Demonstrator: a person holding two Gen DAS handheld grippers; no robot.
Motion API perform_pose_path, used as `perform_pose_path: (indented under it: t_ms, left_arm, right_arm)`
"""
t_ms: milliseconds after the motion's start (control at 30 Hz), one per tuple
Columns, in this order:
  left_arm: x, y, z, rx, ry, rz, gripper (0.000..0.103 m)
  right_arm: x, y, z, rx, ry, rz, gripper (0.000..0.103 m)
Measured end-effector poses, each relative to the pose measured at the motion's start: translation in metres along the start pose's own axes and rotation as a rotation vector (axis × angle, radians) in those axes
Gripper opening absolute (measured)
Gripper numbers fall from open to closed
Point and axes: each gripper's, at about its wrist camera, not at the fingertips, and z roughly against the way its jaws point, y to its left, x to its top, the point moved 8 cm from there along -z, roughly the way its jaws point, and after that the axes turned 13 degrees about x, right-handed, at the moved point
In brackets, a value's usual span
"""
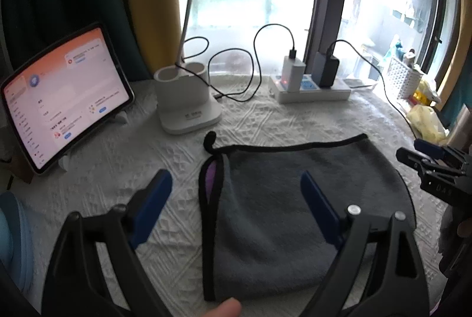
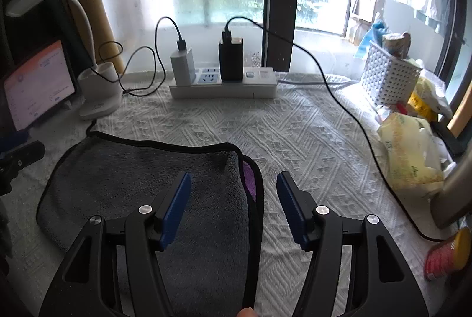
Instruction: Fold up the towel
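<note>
A grey towel (image 1: 295, 199) with black edging lies folded flat on the white textured cloth; a purple underside shows at its left edge. It also shows in the right wrist view (image 2: 141, 184), purple at its right edge. My left gripper (image 1: 236, 187) is open and empty, its jaws standing either side of the towel's left edge, above it. My right gripper (image 2: 233, 187) is open and empty, its jaws standing either side of the towel's right edge. The right gripper also shows at the right of the left wrist view (image 1: 413, 160).
At the back stand a tablet (image 1: 62, 93), a white desk lamp base (image 1: 185, 98) and a power strip (image 1: 312, 87) with chargers and black cables. On the right are a white perforated basket (image 2: 389, 75), yellow bags (image 2: 407, 149) and a red can (image 2: 445, 255).
</note>
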Motion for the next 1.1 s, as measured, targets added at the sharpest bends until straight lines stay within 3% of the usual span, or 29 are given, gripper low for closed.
perform_pose_path:
  t_ms: [1100]
  left_arm:
    - [-0.031, 0.034, 0.12, -0.009, -0.142, 0.07, 0.091]
  right_arm:
    - [-0.025, 0.056, 0.11, -0.009, -0.133, 0.057, 0.064]
